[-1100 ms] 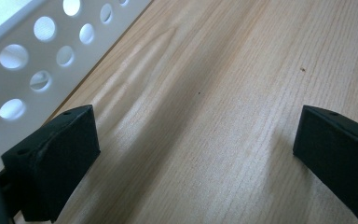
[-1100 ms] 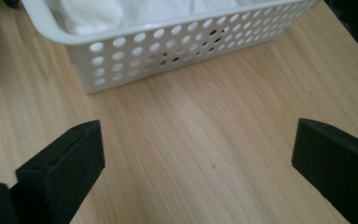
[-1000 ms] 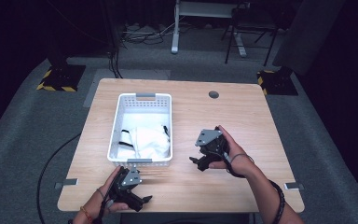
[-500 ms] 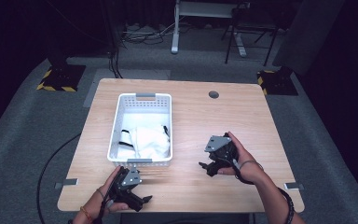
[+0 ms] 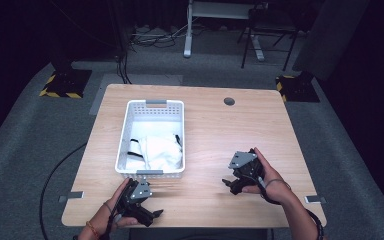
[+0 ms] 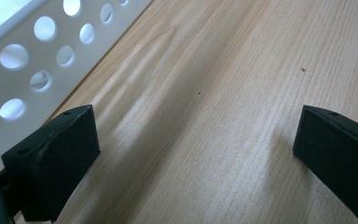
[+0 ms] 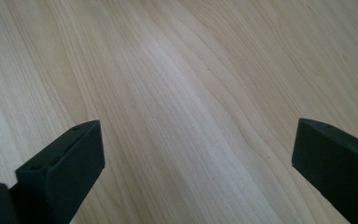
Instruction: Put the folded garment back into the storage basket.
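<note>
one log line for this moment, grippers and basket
left gripper: open, empty, near basket | right gripper: open, empty, over bare table | white cloth: in basket

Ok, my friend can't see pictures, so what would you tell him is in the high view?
A person's two hands rest on a wooden table, each holding a black gripper with nothing in it: the left gripper near the front edge, the right gripper farther right. Just beyond the left one stands a white basket with holes in its walls, holding crumpled white cloth with black straps.
</note>
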Motion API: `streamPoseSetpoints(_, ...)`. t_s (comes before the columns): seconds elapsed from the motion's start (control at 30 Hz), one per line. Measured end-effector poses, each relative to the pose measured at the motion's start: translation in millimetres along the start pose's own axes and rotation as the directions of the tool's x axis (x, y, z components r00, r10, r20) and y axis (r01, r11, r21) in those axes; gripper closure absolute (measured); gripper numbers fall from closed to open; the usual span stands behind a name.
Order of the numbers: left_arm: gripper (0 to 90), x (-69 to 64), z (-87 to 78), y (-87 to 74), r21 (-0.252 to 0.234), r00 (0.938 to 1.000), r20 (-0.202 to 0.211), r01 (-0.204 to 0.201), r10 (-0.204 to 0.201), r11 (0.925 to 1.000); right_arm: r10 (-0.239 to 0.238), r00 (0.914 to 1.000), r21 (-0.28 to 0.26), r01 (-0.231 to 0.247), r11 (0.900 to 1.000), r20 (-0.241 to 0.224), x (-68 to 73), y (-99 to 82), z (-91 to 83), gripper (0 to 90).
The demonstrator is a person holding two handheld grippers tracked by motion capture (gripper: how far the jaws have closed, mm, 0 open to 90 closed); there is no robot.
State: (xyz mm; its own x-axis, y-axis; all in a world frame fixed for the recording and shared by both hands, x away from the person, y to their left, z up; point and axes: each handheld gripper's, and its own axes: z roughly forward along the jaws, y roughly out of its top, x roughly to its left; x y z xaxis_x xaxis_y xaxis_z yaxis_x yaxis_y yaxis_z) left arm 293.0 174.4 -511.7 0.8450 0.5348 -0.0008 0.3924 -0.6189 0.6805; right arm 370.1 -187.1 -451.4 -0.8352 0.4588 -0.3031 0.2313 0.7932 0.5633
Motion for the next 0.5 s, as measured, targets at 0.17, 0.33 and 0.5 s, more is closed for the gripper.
streamPoseSetpoints(0.17,0.2,0.0,0.0,0.0,0.000,1.0000,0.000,0.000,0.000,1.0000,-0.002,0.9997,0.002,0.002,1.0000,0.024,2.4,-8.8,0.3,2.6)
streamPoseSetpoints(0.33,0.2,0.0,0.0,0.0,0.000,1.0000,0.000,0.000,0.000,1.0000,0.023,0.9996,0.004,-0.023,0.9997,0.014,3.2,-19.7,0.8,2.6)
streamPoseSetpoints(0.5,0.2,-0.1,0.1,0.1,0.000,1.0000,-0.001,0.001,-0.001,1.0000,0.049,0.9988,0.014,-0.049,0.9987,-0.008,6.6,-30.8,3.7,2.6)
